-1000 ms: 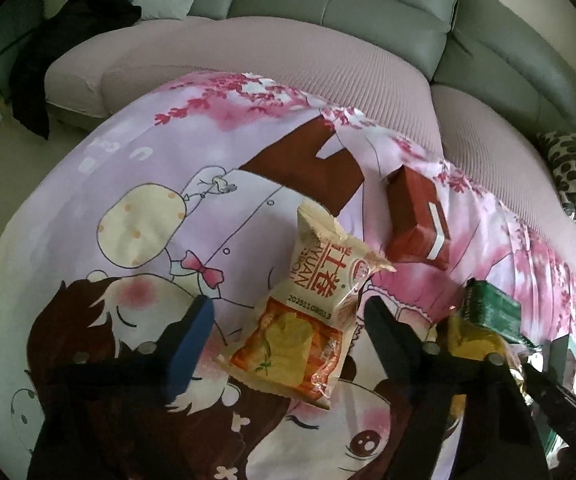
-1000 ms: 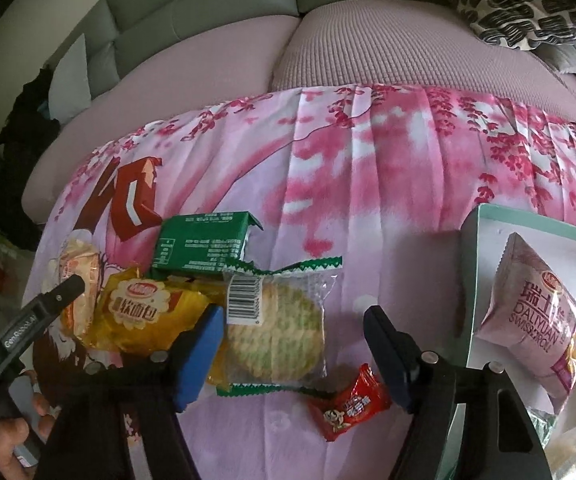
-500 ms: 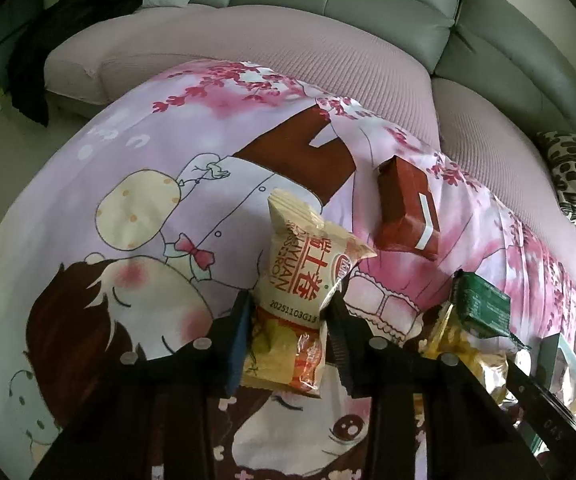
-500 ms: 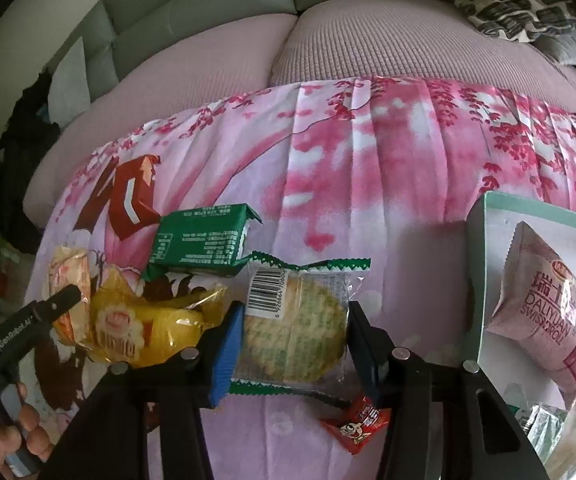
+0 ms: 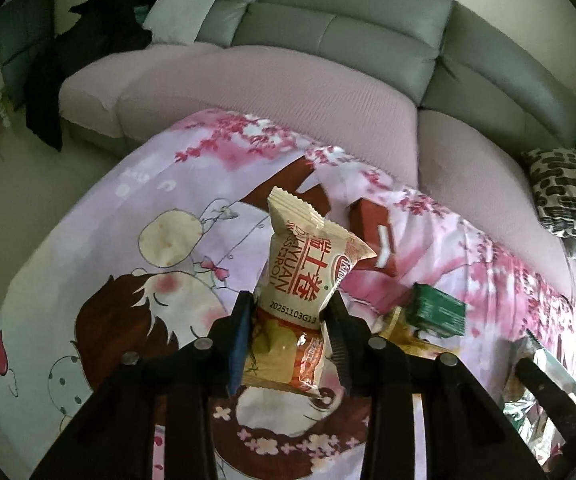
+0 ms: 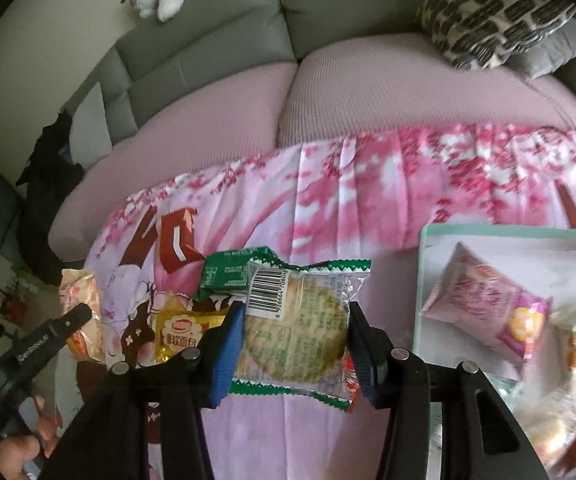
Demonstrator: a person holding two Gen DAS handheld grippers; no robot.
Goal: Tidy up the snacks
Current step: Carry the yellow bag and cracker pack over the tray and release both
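Left gripper, low centre of its own view, is clenched on a beige snack packet at the packet's lower half, so the crimped top stands free above the jaws, clear of the cloth. Right gripper, low centre of the right view, pinches a round cracker pack across its width, pads on the left and right edges of the disc (a flat, stiff item is best taken edge to edge).

Both packs appear lifted off the printed cloth, judging by the way each hangs between the jaws with nothing under it. Left behind on the cloth in the right view: a yellow bread pack and a green box just left of the cracker, a red box further up-left, and a small red wrapper partly hidden behind the right jaw.

At the right edge of the right view lies a pale tray with a pink roll pack already in it; other wrapped items sit blurred below it. The tray is probably the collecting point, so both held packs would be bound there.

A hand on the left gripper's handle shows at lower left of the right view.
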